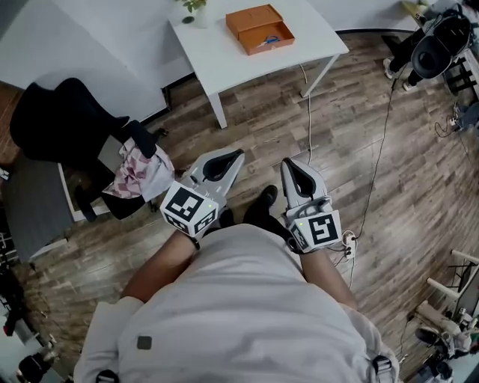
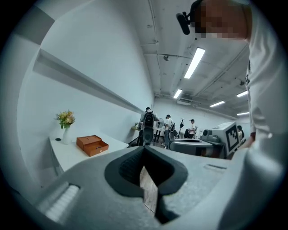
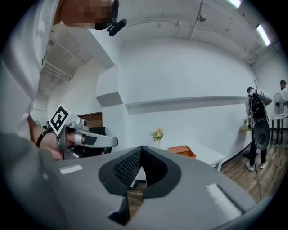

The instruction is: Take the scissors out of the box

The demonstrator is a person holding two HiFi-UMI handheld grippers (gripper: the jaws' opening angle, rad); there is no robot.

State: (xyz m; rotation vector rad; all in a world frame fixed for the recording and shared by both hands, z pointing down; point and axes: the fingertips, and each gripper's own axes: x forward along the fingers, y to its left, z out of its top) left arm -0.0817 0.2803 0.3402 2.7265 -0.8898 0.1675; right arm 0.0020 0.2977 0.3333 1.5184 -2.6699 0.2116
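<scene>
stage: approach not begun, by my read; person stands well back from the worktop [image 1: 224, 63], both tools at waist level.
L gripper [image 1: 239, 154]: fingers closed tip to tip, nothing between; aimed at the worktop, nose slightly down.
R gripper [image 1: 287, 163]: fingers closed, empty as well; just right of the L gripper, not touching it.
box [image 1: 260, 28]: orange, lid laid open, on the right half of the worktop, far from both grippers.
scissors [image 1: 271, 40]: prob. the bluish item in the near tray of the box; too small to confirm.
vase [image 1: 193, 9]: w/ flowers, far left corner of the worktop, left of the box.
step in hand: walk up and bring the box w/in reach.
how to do it well: close in first, then open one set of fingers above the tray; take the scissors by the handle end, lift straight up. Use the other gripper to steady the box wall, since a light box may drag along.
watch: cable [image 1: 382, 142] trails over the floor at right; chair [image 1: 67, 123] w/ clothes at left. Keep to the gap between.
</scene>
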